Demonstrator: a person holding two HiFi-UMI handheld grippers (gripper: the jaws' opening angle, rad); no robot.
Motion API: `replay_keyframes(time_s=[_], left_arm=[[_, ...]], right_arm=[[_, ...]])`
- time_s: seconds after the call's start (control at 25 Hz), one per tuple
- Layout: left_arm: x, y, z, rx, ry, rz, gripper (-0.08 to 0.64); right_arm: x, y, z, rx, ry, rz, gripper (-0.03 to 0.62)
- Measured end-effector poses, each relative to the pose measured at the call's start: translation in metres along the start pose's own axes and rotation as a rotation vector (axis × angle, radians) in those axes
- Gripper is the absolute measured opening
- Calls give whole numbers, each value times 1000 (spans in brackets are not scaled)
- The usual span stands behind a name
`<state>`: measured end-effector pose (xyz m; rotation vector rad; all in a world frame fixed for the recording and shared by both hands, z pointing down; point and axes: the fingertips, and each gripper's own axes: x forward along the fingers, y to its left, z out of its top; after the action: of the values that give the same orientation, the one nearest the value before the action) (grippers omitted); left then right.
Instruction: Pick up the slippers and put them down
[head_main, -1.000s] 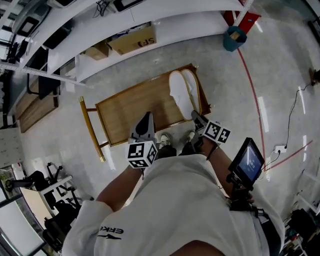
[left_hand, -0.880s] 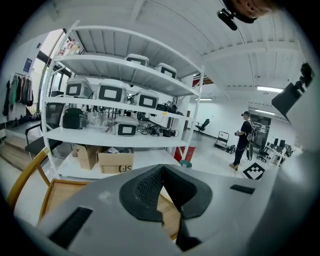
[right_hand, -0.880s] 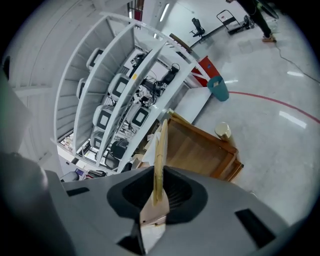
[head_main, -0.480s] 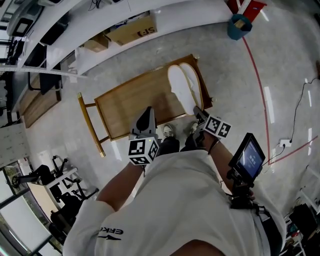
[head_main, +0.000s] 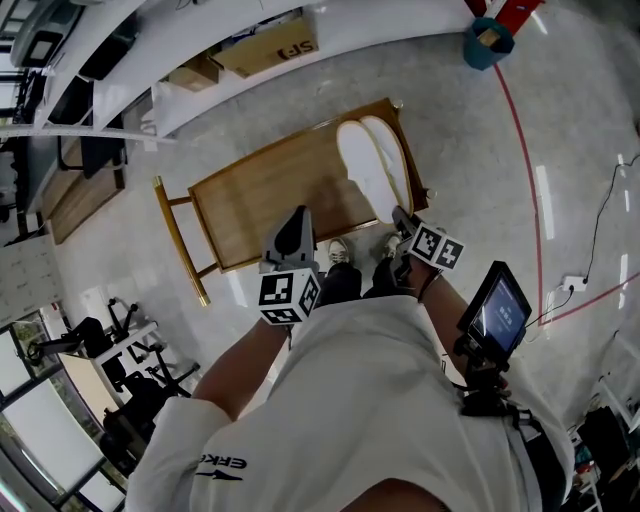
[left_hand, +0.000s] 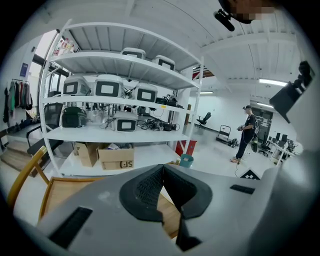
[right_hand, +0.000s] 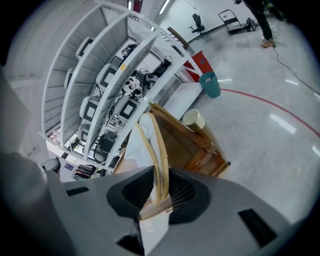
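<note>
Both arms reach forward and down from the person's chest. The right claw (head_main: 400, 218) is clamped on the heel ends of the white slippers (head_main: 372, 170), which stretch side by side along the right end of the wooden surface (head_main: 260, 200). The left claw (head_main: 297, 222), pinched together and empty, hovers at the near edge. A teal bin (head_main: 488, 40) stands on the floor beyond; its contents are unclear.
</note>
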<state>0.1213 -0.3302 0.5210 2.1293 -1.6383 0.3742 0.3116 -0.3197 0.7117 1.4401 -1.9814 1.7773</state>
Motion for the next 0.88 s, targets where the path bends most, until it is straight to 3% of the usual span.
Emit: replay_keyframes(time_s=[0.56, 0.88], left_arm=[[-2, 1, -5, 2, 15, 9, 3], [-1, -1, -5, 5, 7, 1, 5]], right_arm=[[1, -5, -1, -48, 3, -37, 89], [1, -8, -2, -139, 22, -90, 114]])
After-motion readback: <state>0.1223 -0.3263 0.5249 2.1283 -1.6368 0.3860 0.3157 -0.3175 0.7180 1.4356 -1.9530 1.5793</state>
